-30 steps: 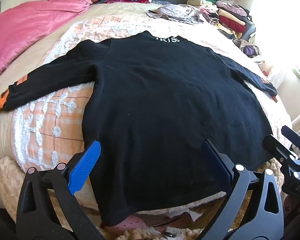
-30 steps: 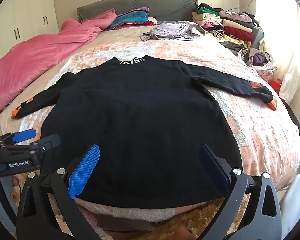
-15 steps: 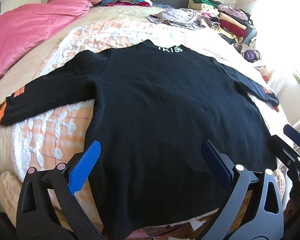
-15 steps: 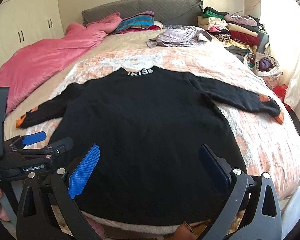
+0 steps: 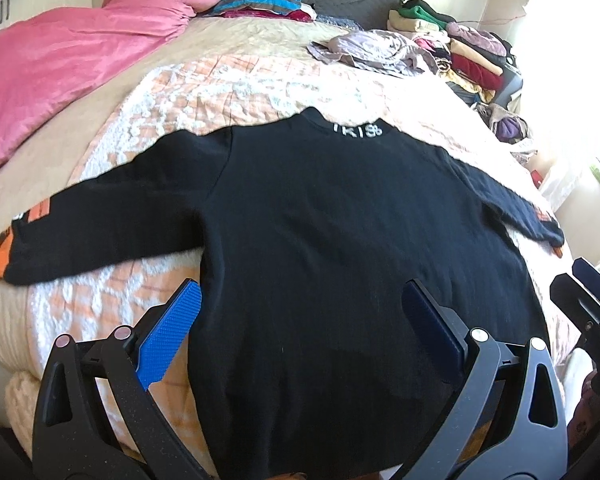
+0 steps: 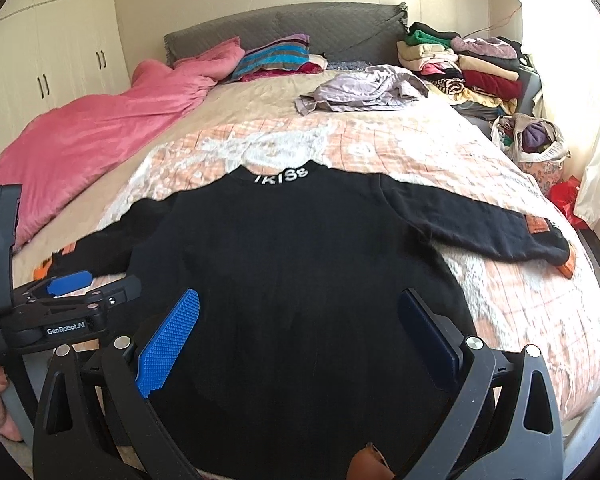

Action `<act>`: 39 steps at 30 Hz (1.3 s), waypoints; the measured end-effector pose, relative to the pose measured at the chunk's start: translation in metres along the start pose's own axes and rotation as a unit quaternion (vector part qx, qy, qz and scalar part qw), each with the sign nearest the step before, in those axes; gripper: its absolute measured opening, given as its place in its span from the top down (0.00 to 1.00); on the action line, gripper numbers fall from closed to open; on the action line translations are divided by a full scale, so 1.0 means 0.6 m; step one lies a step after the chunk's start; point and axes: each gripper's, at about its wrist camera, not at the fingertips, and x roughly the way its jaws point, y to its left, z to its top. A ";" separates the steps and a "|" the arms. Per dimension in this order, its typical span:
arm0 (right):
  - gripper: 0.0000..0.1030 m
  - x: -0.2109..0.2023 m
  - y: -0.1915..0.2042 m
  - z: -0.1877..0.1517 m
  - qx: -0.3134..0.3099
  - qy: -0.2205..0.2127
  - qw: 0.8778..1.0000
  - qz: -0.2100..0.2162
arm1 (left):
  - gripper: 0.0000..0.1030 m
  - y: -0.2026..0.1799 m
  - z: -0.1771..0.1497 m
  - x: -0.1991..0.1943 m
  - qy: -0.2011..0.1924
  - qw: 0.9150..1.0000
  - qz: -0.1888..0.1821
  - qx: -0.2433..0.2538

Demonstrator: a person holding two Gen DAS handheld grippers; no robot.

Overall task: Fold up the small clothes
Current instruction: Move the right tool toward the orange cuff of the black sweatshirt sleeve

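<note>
Since the earlier frame both tools have been raised and pulled back a bit, so more of the bed's head end is seen; the black sweater has stayed flat and unfolded. It is spread back-up across the foot half of the bed, hem at the foot edge, white-lettered collar toward the headboard, sleeves stretched out to both side edges w/ orange cuffs at the ends.

Left tool is held above the hem near the foot edge, jaws spread wide, nothing pinched. Right tool is held likewise over the hem, jaws spread, nothing gripped. In the right wrist view the left tool is seen at the bed's left foot corner, beside the left sleeve.

A pink blanket is heaped along the left edge up to the headboard. A lilac garment lies crumpled near the head end, well apart from the sweater. Folded clothes are stacked at the right head corner. A striped pillow rests against the headboard.
</note>
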 end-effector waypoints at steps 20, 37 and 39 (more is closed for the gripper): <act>0.04 0.012 -0.055 0.114 0.022 -0.049 0.999 -0.008 | 0.08 -0.008 0.096 0.026 -0.016 1.000 0.005 -0.019; 0.04 0.041 -0.153 0.236 0.098 -0.091 0.991 -0.020 | 0.08 -0.069 0.207 0.071 -0.026 1.000 -0.010 -0.003; 0.04 0.053 -0.172 0.241 0.114 -0.089 0.989 -0.027 | 0.08 -0.078 0.218 0.080 -0.025 1.000 -0.013 -0.002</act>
